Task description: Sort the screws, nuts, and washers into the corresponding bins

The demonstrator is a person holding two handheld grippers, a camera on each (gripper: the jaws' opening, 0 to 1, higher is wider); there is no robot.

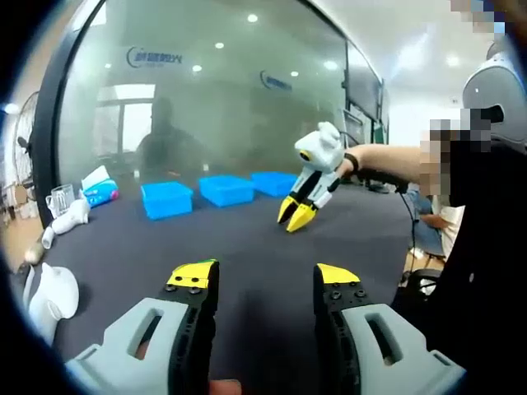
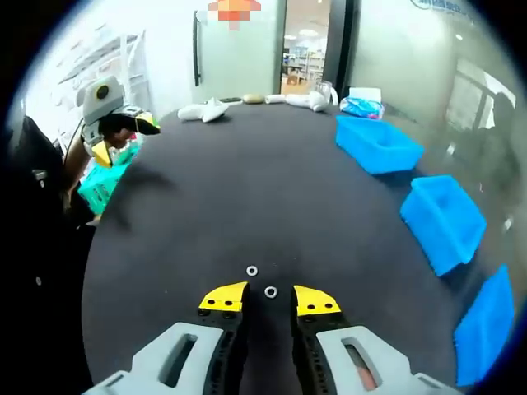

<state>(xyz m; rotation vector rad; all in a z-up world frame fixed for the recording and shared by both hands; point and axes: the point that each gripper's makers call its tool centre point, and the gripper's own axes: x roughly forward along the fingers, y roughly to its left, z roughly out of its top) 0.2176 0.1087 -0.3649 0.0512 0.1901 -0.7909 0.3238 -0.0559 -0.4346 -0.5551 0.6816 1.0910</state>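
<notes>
The right gripper point(image 2: 270, 299) hangs over two small silver ring washers point(image 2: 271, 291) — one between its parted, empty yellow tips. The left gripper point(image 1: 265, 278), also parted and empty, is well apart.

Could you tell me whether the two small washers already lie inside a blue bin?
No, both washers lie on the dark table just ahead of the right gripper.

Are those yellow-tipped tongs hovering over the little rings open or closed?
Open: the right tongs show a gap, with one washer between the tips.
</notes>
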